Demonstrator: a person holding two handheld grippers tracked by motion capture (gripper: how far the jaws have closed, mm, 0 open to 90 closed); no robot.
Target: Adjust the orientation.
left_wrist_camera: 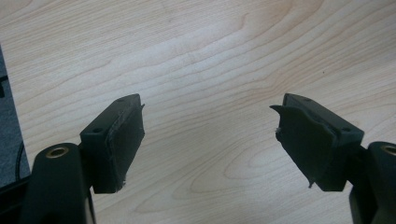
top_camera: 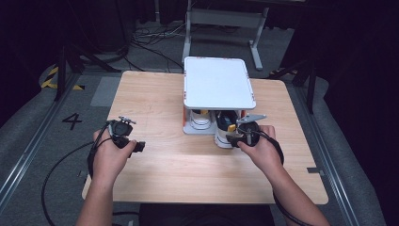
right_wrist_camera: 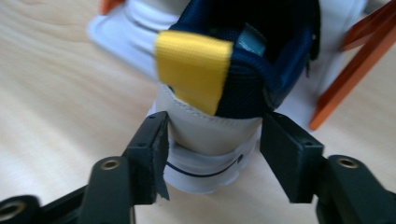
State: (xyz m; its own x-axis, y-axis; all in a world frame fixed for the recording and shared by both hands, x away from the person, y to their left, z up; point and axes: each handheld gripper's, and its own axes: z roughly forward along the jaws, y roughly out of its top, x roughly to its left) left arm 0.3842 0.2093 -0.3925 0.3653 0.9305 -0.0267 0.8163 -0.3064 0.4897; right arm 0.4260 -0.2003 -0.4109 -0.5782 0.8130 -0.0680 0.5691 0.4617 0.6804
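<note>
Table [top_camera: 155,169]: light wood top, seen from above, with the person's forearms coming in from the near edge.

Shoe rack [top_camera: 219,82]: small, white top shelf, orange struts, standing at the middle of the far half of the table. A white sneaker [top_camera: 200,119] sits on its lower level, left side.

Second sneaker [right_wrist_camera: 210,140]: white heel, navy collar, yellow pull tab [right_wrist_camera: 194,70]. It stands on the table at the rack's near right corner, heel toward the person, toe pointing in under the shelf; how far the toe reaches in cannot be told.

Right gripper [right_wrist_camera: 212,154]: at the heel of this sneaker, one jaw on each side of the white heel counter. The jaws look to be touching or just off the heel; the blurred right gripper view does not settle whether they press.

Left gripper [left_wrist_camera: 210,135]: held over bare wood near the table's left edge, well apart from the rack, jaws wide apart with nothing between them.
</note>
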